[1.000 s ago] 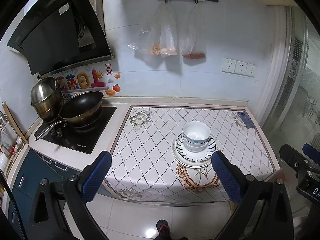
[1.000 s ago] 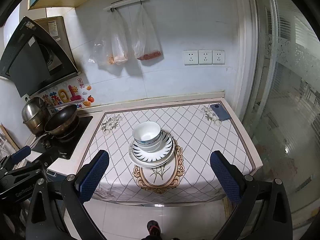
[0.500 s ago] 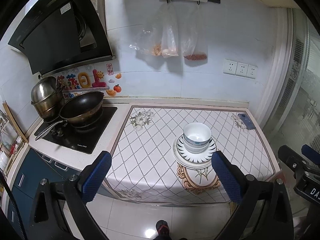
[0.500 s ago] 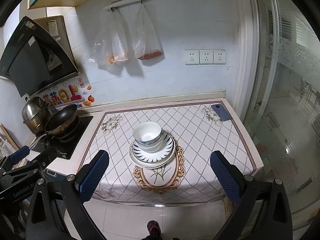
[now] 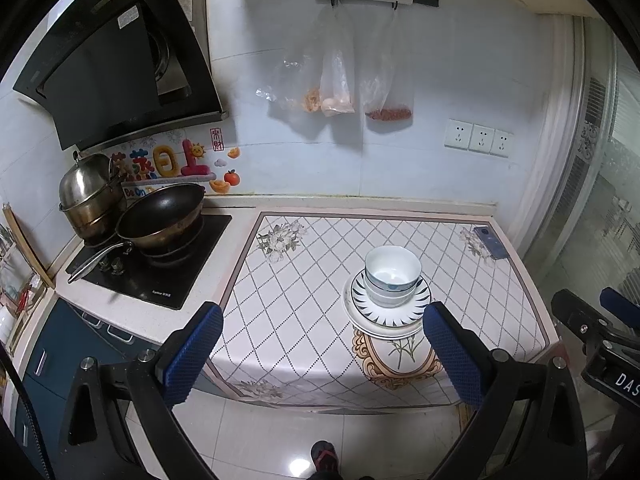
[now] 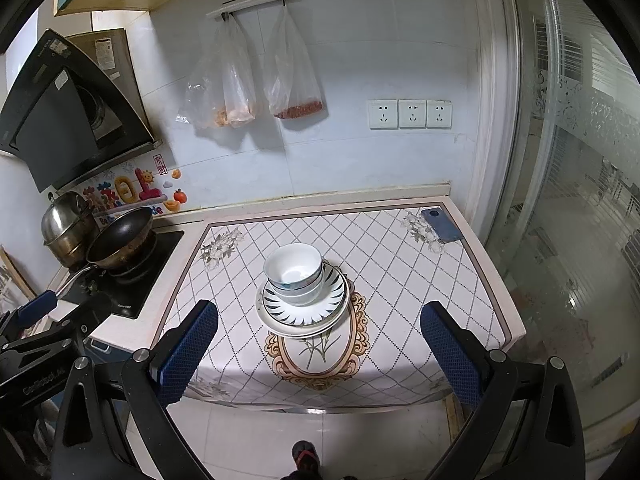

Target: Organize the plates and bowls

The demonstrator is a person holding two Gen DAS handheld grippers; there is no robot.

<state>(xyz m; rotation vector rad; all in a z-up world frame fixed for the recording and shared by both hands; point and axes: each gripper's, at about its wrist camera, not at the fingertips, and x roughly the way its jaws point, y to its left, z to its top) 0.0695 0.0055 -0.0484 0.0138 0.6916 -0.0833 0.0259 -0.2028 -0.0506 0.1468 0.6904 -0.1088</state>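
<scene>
On the bench (image 5: 304,280), which is covered by a white cloth with a diamond grid, the dishes sit in 1 stack near the front, over an oval gold ornament printed on the cloth. At the bottom are 2 plates (image 5: 390,320) (image 6: 304,312), a plain white one under a plate with dark leaf-shaped marks round its rim. On those stand 2 nested bowls (image 5: 393,276) (image 6: 293,270), white inside with blue marking on the outside.

The left tongs (image 5: 320,356) are held back from the bench's front edge, above the tiled floor, spread wide with nothing between the blue pads. The right tongs (image 6: 318,352) are likewise spread wide and empty, short of the bench's front edge, with the stack in line between their 2 pads.

A blue phone (image 5: 491,242) (image 6: 442,224) lies at the far right corner of the bench. Left of the bench is a black hob with a dark wok (image 5: 160,216) and a steel pot (image 5: 86,196) behind it. On the wall hang 3 clear plastic bags (image 5: 340,76), and to their right are 3 sockets (image 6: 410,114).
</scene>
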